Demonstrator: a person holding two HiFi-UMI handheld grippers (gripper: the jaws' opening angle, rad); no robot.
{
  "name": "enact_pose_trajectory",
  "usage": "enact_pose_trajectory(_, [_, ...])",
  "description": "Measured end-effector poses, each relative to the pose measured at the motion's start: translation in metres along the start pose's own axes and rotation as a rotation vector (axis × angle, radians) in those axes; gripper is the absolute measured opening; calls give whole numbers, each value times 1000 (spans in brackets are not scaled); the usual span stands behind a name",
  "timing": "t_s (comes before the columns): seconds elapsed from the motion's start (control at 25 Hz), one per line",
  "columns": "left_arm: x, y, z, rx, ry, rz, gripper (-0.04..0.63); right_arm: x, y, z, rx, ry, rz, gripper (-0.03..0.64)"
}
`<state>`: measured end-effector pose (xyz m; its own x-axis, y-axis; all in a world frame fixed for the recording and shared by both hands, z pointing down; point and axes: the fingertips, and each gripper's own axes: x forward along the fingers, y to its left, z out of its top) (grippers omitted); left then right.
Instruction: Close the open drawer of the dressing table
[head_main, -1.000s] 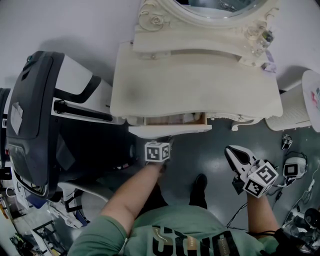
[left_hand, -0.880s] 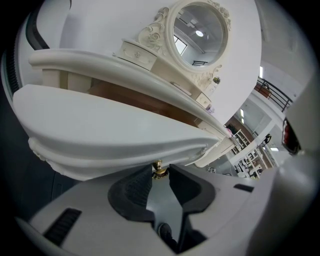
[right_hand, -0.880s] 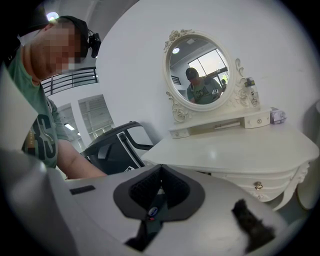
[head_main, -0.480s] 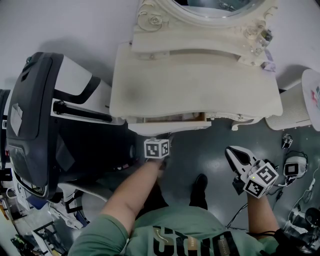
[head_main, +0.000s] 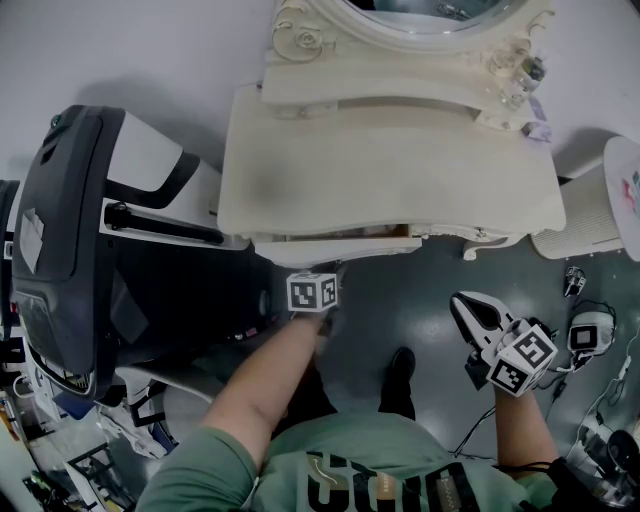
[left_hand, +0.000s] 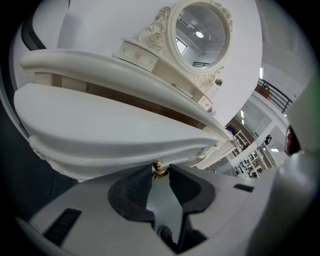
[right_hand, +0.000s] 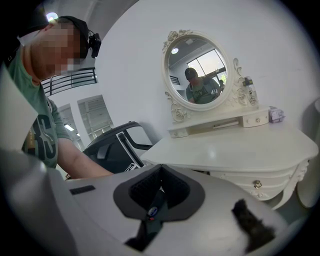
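Seemingly, left gripper (left_hand: 160, 176) fingers (left_hand: 136, 188) astride knob (left_hand: 159, 169)

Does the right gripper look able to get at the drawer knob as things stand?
Probably not: the left gripper is clamped on the knob, and the right gripper hangs well aside.
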<state>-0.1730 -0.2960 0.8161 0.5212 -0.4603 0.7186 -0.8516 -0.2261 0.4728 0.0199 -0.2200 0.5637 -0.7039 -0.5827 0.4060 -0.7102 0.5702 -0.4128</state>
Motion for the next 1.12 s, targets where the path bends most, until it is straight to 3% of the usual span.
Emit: enact_pose_trajectory(1.12, [13, 7, 25, 13, -13, 7, 115, -2, -7, -4, 12, 0, -6, 11])
